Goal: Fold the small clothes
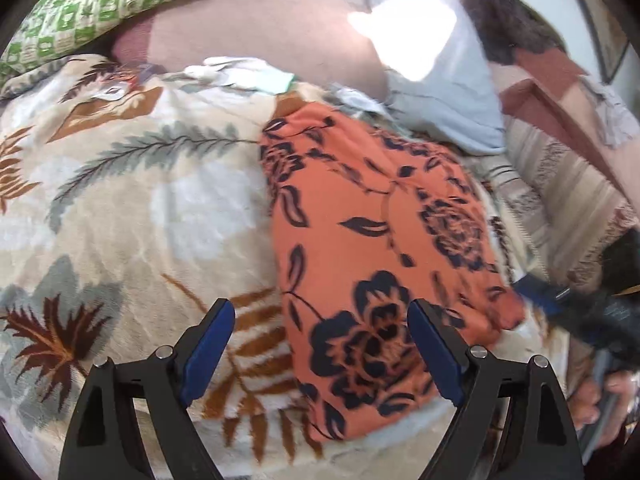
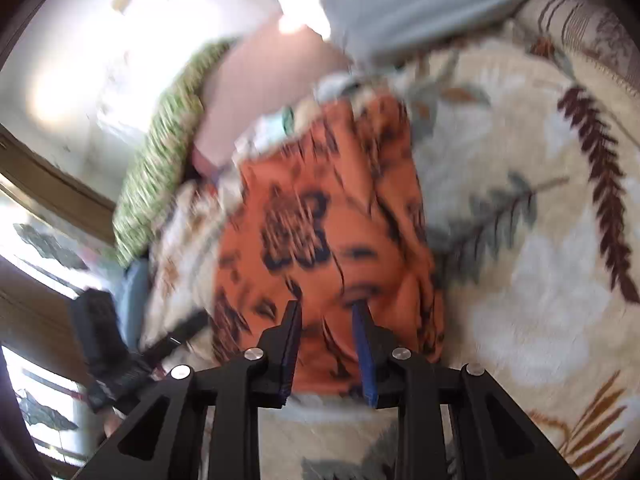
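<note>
An orange garment with dark flower print [image 1: 372, 240] lies in a long folded strip on a leaf-patterned blanket [image 1: 132, 208]. My left gripper [image 1: 320, 312] is open and empty, its blue pads wide apart above the garment's near end. In the blurred right wrist view the same garment [image 2: 320, 232] lies ahead. My right gripper [image 2: 326, 312] is open by a narrow gap just over the garment's near edge, holding nothing. The other gripper shows as a dark shape at the left wrist view's right edge [image 1: 600, 312].
A green checked pillow [image 1: 100, 4], a pink cushion [image 1: 260, 32] and a pale blue pillow [image 1: 440, 92] lie at the far end of the bed. A striped blanket [image 1: 568, 184] lies at the right. Small white cloths [image 1: 248, 76] lie beyond the garment.
</note>
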`<action>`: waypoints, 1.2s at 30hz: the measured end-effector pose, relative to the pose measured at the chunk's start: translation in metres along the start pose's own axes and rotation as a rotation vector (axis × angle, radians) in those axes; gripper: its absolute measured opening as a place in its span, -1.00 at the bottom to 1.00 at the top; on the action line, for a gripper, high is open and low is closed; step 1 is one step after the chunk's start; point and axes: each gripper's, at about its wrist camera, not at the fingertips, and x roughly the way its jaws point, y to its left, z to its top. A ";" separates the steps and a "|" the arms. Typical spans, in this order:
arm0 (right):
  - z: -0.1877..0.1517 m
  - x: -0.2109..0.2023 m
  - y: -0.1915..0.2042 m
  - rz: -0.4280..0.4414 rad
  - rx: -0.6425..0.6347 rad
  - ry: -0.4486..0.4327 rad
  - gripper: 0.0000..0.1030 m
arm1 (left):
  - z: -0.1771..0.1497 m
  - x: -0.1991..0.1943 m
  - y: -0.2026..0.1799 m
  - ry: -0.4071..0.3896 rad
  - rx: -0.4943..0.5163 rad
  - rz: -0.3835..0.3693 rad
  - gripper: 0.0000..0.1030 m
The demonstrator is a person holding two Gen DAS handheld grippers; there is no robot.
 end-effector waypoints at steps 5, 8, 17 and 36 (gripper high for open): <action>0.017 -0.012 -0.014 -0.016 0.055 -0.131 0.57 | 0.006 0.012 -0.003 0.020 0.005 0.031 0.72; 0.025 -0.003 -0.027 0.016 0.110 -0.112 0.57 | 0.003 0.011 -0.008 0.004 0.043 0.071 0.72; 0.037 0.017 -0.039 -0.008 0.118 -0.101 0.57 | 0.004 0.011 -0.020 -0.019 0.096 0.131 0.73; 0.029 0.077 -0.035 -0.048 0.170 0.063 0.37 | -0.005 0.013 -0.019 -0.027 0.143 0.192 0.81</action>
